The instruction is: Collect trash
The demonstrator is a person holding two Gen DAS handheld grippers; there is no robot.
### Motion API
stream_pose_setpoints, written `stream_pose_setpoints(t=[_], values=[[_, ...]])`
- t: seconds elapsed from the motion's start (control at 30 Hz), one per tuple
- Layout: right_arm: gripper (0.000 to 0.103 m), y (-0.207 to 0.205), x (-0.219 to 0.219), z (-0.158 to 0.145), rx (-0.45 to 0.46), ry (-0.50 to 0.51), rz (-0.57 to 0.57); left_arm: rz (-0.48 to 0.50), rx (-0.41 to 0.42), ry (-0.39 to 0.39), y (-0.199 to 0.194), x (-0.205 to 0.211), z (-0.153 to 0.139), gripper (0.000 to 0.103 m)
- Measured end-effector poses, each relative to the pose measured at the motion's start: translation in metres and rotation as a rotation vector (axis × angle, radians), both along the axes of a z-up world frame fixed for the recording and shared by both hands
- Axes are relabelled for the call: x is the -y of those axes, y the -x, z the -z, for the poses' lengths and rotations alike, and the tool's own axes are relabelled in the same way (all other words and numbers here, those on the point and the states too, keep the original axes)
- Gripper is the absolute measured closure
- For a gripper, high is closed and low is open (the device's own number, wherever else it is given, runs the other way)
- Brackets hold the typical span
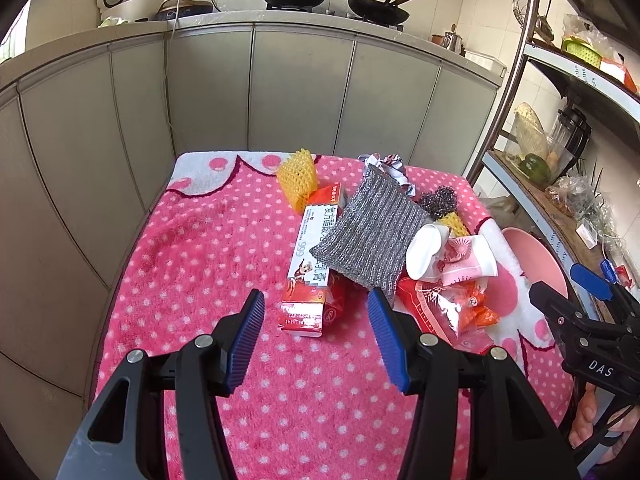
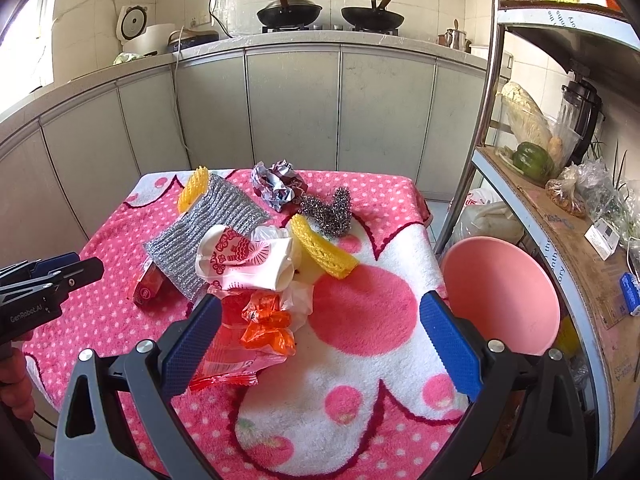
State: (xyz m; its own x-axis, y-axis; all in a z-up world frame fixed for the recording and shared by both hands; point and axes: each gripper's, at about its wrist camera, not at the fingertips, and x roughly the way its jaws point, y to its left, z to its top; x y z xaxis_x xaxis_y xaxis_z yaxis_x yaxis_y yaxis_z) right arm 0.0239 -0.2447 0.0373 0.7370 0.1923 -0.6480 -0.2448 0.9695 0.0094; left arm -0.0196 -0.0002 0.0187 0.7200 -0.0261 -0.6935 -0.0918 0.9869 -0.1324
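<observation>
A pile of trash lies on the pink dotted blanket (image 1: 192,264): a red-and-white ointment box (image 1: 310,264), a silver scouring pad (image 1: 372,236), a crushed paper cup (image 2: 244,260), orange-red wrappers (image 2: 256,332), yellow foam nets (image 2: 320,250), a steel-wool ball (image 2: 332,210) and crumpled foil (image 2: 278,184). My left gripper (image 1: 316,336) is open, just short of the box. My right gripper (image 2: 320,340) is open, above the blanket beside the wrappers. A pink bin (image 2: 500,292) stands at the table's right edge.
Grey kitchen cabinets (image 1: 300,88) with woks stand behind the table. A metal shelf rack (image 2: 560,208) with vegetables and bags stands to the right, close to the bin.
</observation>
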Motion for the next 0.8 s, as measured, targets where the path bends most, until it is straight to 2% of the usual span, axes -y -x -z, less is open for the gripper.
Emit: stream_pose_setpoints(t=[0.23, 0.4, 0.53, 0.67, 0.8], values=[[0.003, -0.003, 0.003, 0.003, 0.002, -0.022, 0.003, 0.014, 0.011, -0.001, -0.001, -0.005, 0.001, 0.050], [0.004, -0.006, 0.009, 0.006, -0.006, -0.060, -0.012, 0.070, 0.035, 0.009, -0.001, -0.008, 0.006, 0.050], [0.013, -0.007, 0.015, 0.008, -0.005, -0.097, -0.026, 0.105, 0.045, -0.001, -0.002, -0.008, 0.015, 0.050], [0.023, -0.012, 0.019, 0.013, -0.023, -0.129, -0.039, 0.121, 0.015, -0.019, -0.008, -0.003, 0.028, 0.050], [0.027, -0.015, 0.019, 0.018, -0.036, -0.139, -0.056, 0.127, 0.012, -0.006, -0.016, -0.001, 0.031, 0.052]])
